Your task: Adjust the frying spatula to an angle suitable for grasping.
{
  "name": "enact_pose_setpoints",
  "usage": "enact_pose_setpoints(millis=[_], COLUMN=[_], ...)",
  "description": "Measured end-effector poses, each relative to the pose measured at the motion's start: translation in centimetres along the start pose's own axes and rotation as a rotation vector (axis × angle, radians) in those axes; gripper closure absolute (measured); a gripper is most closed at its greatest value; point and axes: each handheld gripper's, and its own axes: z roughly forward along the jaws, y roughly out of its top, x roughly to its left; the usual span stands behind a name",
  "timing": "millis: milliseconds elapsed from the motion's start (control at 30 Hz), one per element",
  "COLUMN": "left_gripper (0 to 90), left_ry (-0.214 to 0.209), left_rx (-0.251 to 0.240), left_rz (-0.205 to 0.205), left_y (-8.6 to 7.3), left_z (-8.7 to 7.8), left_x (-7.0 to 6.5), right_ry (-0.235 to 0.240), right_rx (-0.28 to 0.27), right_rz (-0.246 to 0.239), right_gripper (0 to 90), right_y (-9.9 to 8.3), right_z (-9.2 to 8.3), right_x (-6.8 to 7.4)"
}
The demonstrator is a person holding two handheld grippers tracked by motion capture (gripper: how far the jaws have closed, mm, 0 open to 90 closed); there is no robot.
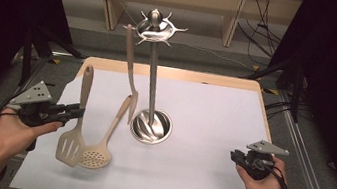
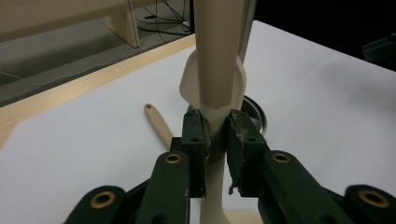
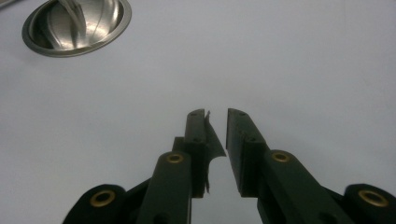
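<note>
Your left gripper has its jaws clamped on the handle of the beige slotted spatula, roughly mid-handle. In the left gripper view, both pads press against the handle from either side. The spatula hangs near upright, blade down, over the left part of the white surface; whether the blade touches the surface cannot be told.

Just beside the blade lies a beige skimmer, its perforated head close to the spatula and its handle angled toward the steel utensil stand. A third beige utensil hangs from a hook at the top of that stand.

Your right gripper sits low over the right side of the surface, well apart from the utensils. Its jaws stand slightly parted with nothing between them, as the right gripper view confirms.
</note>
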Motion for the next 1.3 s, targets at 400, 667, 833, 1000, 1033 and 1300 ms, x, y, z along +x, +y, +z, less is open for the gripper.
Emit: enact_pose_setpoints(millis=[400,667,833,1000,1033,1300], left_gripper=[77.1,77.0,77.0,77.0,77.0,77.0], left_ry=[-0.027,-0.046,-0.055,-0.067,-0.067,-0.085], left_rx=[-0.032,-0.053,-0.065,-0.078,-0.079,-0.093], left_rz=[0.022,0.028,0.031,0.036,0.036,0.045], left_y=[1.6,2.4,2.8,3.3,3.3,4.1], left_z=[0.9,1.4,1.6,2.0,2.0,2.5], left_x=[-1.1,-1.7,-1.9,-2.3,-2.4,-3.1], right_ry=[0.014,0.006,0.007,0.005,0.004,0.004], right_rx=[0.003,0.002,-0.023,-0.019,-0.020,-0.021], right_rz=[0.017,-0.012,-0.043,-0.039,-0.039,-0.037], right_gripper=[78.7,78.6,78.6,78.5,78.4,78.3], right_y=[-0.1,-0.1,-0.1,-0.1,-0.1,-0.1], right_z=[0.1,0.1,0.2,0.1,0.1,0.1], right_x=[0.1,-0.1,-0.4,-0.3,-0.3,-0.3])
